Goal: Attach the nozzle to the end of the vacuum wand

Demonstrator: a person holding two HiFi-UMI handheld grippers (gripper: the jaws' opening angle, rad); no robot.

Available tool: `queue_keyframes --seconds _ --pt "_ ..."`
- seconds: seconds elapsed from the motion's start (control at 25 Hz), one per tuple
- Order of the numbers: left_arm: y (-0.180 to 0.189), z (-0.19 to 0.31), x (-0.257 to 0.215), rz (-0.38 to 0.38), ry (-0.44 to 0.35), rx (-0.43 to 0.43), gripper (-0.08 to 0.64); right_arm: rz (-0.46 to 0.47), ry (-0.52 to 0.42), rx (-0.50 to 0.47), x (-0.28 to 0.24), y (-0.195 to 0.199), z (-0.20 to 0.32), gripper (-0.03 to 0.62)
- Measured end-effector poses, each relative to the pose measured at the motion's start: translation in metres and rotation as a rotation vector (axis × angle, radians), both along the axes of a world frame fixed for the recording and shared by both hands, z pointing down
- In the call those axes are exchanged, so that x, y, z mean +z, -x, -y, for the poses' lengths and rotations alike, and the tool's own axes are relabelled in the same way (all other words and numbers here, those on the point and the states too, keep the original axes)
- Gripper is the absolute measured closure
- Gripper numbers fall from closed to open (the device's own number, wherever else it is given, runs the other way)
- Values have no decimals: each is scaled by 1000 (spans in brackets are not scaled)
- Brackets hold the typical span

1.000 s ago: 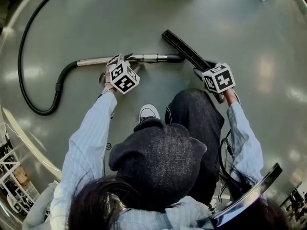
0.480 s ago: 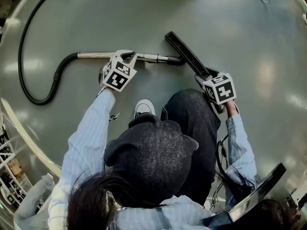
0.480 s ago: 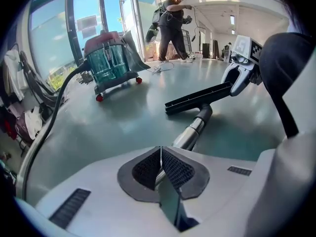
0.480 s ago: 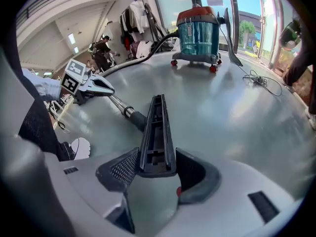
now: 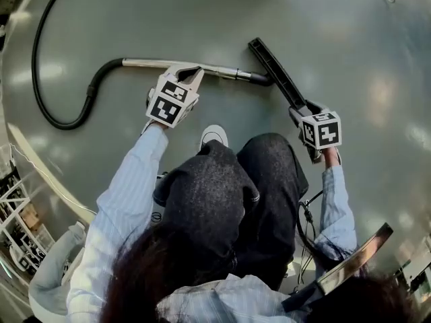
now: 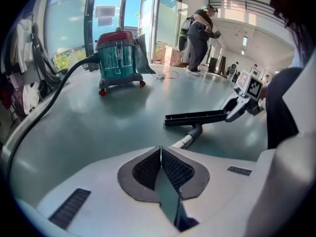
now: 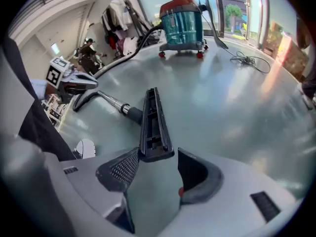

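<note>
A metal vacuum wand (image 5: 161, 64) lies on the grey floor, and its dark end meets the neck of the long black nozzle (image 5: 276, 73) at mid-length. My left gripper (image 5: 192, 74) hovers just above the wand. Its jaws have just closed and its pads (image 6: 170, 169) meet with nothing between them; the wand (image 6: 186, 140) shows beyond them. My right gripper (image 5: 301, 110) is at the nozzle's near end. It is open, with that end (image 7: 155, 149) between its fingertips and a gap of floor showing on the right side.
A black hose (image 5: 50, 106) loops from the wand towards the red and teal vacuum canister (image 6: 117, 53), also in the right gripper view (image 7: 182, 21). A cable (image 7: 249, 60) lies on the floor. A person (image 6: 200, 33) stands far off. My shoe (image 5: 214, 134) is near the wand.
My left gripper has lifted off the wand, rolled and shut its jaws on nothing. The right gripper stays open at the nozzle's end, shifted slightly.
</note>
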State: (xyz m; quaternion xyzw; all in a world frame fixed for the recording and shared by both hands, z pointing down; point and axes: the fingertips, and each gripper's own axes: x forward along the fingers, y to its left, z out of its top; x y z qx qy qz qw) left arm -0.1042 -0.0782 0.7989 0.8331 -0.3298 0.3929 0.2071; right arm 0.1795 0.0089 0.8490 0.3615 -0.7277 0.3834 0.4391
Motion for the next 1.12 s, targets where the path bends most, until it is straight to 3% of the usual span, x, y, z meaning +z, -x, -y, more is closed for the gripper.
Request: queue_keyframes --seconds 0.2,0.32,0.52,0.64,0.84,1.12 --pt "6 -21 -55 -41 57 -33 549 77 138 295 -12 -5 -33 362" --pt "8 -23 -89 -88 63 -85 549 130 137 383 -50 5 -45 362" --pt "1 -40 -128 -132 102 -163 549 244 82 325 -129 43 -37 362" --pt "-3 -54 -171 -129 107 -166 549 287 52 287 -186 64 -23 364" --pt "-2 -87 -290 -107 108 -179 549 375 0 266 -336 91 -11 364" --pt "-2 -134 -450 -156 105 -312 549 441 -25 259 -507 107 -27 371"
